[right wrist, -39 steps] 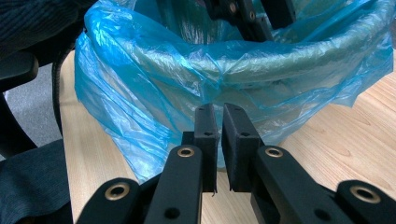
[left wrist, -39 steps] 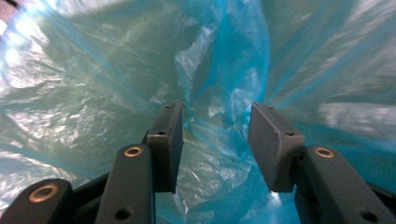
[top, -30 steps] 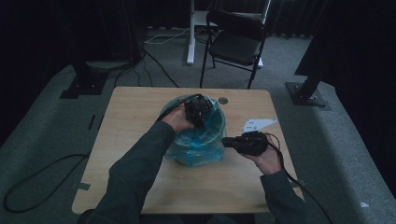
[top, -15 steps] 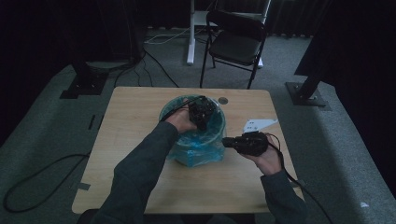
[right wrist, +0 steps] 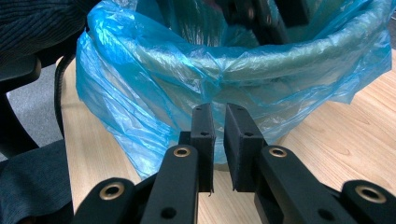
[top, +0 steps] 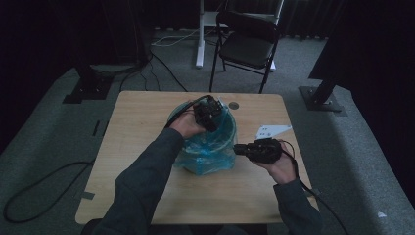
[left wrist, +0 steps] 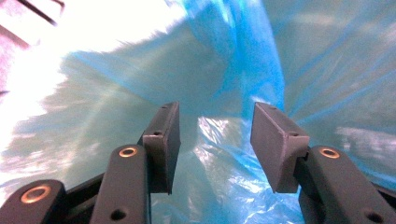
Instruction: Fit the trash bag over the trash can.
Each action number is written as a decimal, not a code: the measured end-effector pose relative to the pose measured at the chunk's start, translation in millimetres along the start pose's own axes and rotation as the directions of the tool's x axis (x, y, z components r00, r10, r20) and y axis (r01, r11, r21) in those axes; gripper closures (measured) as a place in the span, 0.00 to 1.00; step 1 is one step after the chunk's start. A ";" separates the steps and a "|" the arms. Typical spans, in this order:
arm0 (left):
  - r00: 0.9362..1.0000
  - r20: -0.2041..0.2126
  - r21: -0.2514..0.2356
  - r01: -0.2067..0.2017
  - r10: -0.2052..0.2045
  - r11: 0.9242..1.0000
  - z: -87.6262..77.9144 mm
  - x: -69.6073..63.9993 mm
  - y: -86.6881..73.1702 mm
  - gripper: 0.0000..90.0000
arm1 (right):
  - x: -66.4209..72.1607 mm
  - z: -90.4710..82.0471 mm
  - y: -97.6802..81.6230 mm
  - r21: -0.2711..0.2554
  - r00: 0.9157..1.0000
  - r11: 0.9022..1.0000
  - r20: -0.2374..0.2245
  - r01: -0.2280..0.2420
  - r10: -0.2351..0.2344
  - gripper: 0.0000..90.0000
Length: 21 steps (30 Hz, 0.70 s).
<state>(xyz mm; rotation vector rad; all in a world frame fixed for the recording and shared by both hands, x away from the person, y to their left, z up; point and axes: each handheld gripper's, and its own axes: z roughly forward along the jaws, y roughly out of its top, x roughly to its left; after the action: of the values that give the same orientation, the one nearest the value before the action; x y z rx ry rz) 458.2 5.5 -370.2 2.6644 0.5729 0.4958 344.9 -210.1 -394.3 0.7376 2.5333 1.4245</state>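
Inside the blue bag (top: 208, 147), left gripper (left wrist: 215, 140) fingers spread; right gripper (right wrist: 218, 140) level, fingers opening narrowly, empty.

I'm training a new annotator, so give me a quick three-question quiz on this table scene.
1. True or false: the left hand-held gripper is inside the blue bag, jaws apart.
2. Where is the right hand-held gripper? A: inside the bag. B: outside the bag, low beside it, above the table. C: on the floor.
3. What furniture stands beyond the table's far edge?

Key: 1 true. 2 B. 3 a black folding chair.
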 end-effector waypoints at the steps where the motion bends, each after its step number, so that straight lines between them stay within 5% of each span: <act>1: 1.000 -0.013 -0.040 0.012 -0.012 0.999 -7.3 1.9 -2.8 0.58 | -0.2 -0.5 -0.1 -0.003 1.000 1.000 0.002 0.000 0.000 0.90; 6: 0.998 -0.044 -0.128 0.040 -0.046 0.991 -23.0 5.7 -12.2 0.60 | -0.6 -2.5 0.0 -0.009 1.000 1.000 0.011 -0.006 0.006 0.88; 9: 0.994 -0.067 -0.210 0.071 -0.087 0.975 -38.3 10.2 -23.5 0.61 | -1.0 -3.9 -0.1 -0.016 1.000 1.000 0.016 -0.008 0.008 0.87; 10: 0.994 -0.067 -0.210 0.071 -0.087 0.975 -38.3 10.2 -23.5 0.61 | -1.0 -3.9 -0.1 -0.016 1.000 1.000 0.016 -0.008 0.008 0.87; 11: 0.990 -0.075 -0.245 0.094 -0.116 0.965 -44.6 12.7 -29.8 0.61 | -1.2 -4.2 -0.1 -0.019 1.000 1.000 0.019 -0.008 0.008 0.86; 12: 0.990 -0.075 -0.245 0.094 -0.116 0.965 -44.6 12.7 -29.8 0.61 | -1.2 -4.2 -0.1 -0.019 1.000 1.000 0.019 -0.008 0.008 0.86; 14: 0.984 -0.089 -0.297 0.122 -0.154 0.947 -54.0 15.9 -40.4 0.62 | -1.4 -4.6 -0.2 -0.020 1.000 1.000 0.021 -0.010 0.010 0.86; 15: 0.984 -0.089 -0.297 0.122 -0.154 0.947 -54.0 15.9 -40.4 0.62 | -1.4 -4.6 -0.2 -0.020 1.000 1.000 0.021 -0.010 0.010 0.86; 18: 0.961 -0.119 -0.405 0.182 -0.249 0.896 -71.8 20.9 -62.5 0.62 | -2.7 -6.2 -0.9 -0.025 1.000 1.000 0.027 -0.015 0.015 0.85; 19: 0.961 -0.119 -0.405 0.182 -0.249 0.896 -71.8 20.9 -62.5 0.62 | -2.7 -6.2 -0.9 -0.025 1.000 1.000 0.027 -0.015 0.015 0.85; 21: 0.949 -0.139 -0.425 0.202 -0.284 0.882 -79.9 24.8 -74.0 0.61 | -3.2 -7.1 -1.2 -0.029 0.999 0.999 0.029 -0.017 0.018 0.85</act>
<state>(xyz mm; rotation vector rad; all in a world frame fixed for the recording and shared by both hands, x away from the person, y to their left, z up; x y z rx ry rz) 423.3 101.7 -325.4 2.1260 0.7595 0.7215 344.8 -217.6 -391.8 0.7723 2.4856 1.4410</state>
